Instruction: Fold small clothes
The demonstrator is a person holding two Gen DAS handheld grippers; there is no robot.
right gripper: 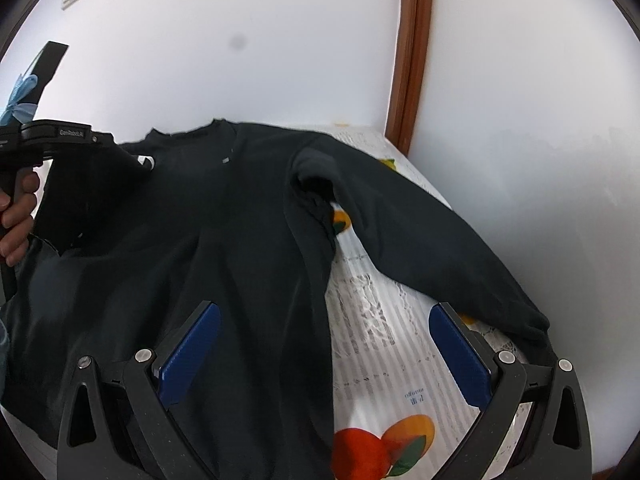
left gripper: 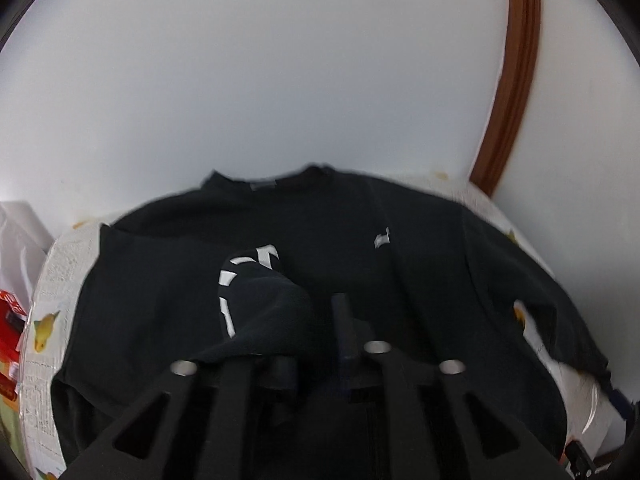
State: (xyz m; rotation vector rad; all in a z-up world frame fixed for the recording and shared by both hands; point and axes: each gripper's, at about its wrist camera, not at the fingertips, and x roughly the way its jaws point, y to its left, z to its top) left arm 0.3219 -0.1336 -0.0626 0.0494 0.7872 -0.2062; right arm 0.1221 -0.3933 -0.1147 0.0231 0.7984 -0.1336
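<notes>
Up close in the left wrist view, the black sweatshirt point(left gripper: 304, 240) lies spread over a round table point(left gripper: 60, 280) covered in a glossy white cloth printed with fruit and faint grey stripes. The fabric looks soft, matte and fleecy, with a ribbed collar at the far edge and white printed marks on the chest. One sleeve is folded across the body, its end bunched into a rounded hump right at the left gripper point(left gripper: 312, 340). The gripper's black fingers stand close together with only a narrow gap, and the sleeve fabric drapes against the left finger; whether the pads still pinch it I cannot tell. Behind, a smooth white wall meets a brown wooden door frame point(left gripper: 516, 80). White paper and red packaging point(left gripper: 12, 312) sit at the left edge.

From the right wrist view, the same sweatshirt point(right gripper: 240, 240) lies flat, with its other sleeve stretched out to the right over the tablecloth point(right gripper: 380, 340), where oranges and leaves are printed. The right gripper point(right gripper: 324, 352) hangs above the hem with its jaws spread wide, its ridged blue pads point(right gripper: 192, 352) holding nothing. At the left edge a hand point(right gripper: 18, 212) grips the black handle of the other gripper beside the cloth.
</notes>
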